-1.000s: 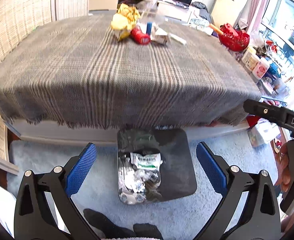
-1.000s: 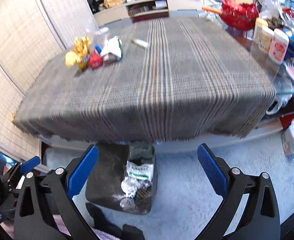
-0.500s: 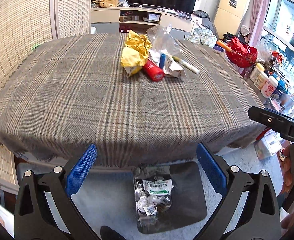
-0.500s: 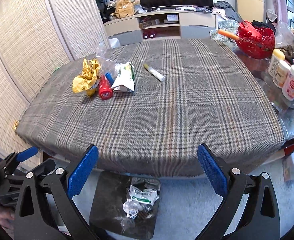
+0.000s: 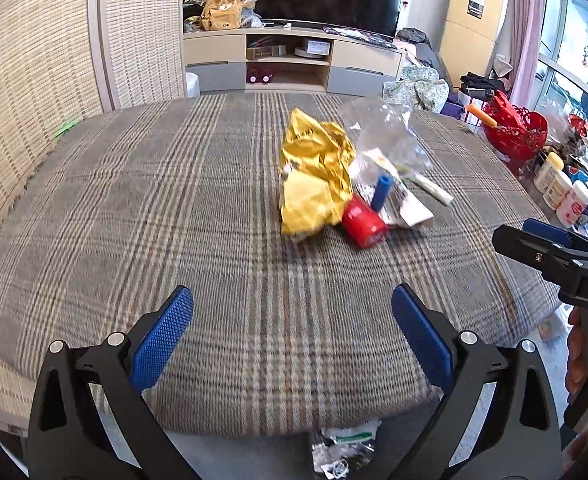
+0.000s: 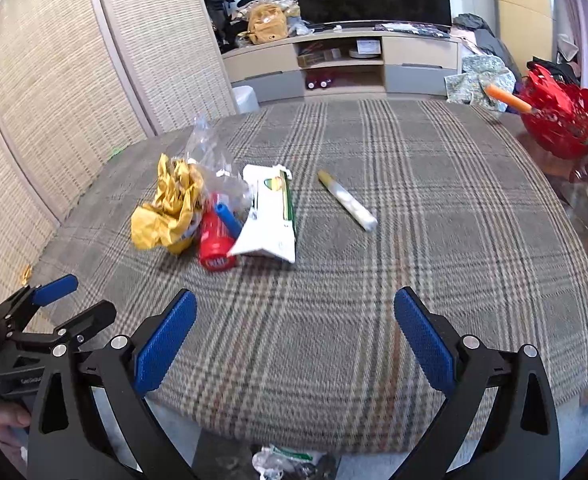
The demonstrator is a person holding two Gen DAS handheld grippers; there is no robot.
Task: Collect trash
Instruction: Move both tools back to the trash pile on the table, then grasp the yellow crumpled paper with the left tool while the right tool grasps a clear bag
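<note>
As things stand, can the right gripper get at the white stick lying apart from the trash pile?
Probably yes. The right gripper is open and empty, and only bare plaid cloth lies between it and the white stick, which lies alone, clear of the white packet.

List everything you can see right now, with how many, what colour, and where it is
plaid tablecloth: one, grey-brown, covering the table
crumpled wrapper: one, yellow-gold, left end of the trash pile
clear plastic bag: one, transparent, behind the pile
red container: one, red, lying beside the wrapper
blue tube: one, blue, resting on the red container
white packet: one, white with green edge, right of the pile
stick packet: one, white and yellow, apart from the pile
trash bin: one, dark, on the floor below the table edge
red basket: one, red, far right
left hand-held gripper: one, black with blue pads, open
right hand-held gripper: one, same colours, open
</note>
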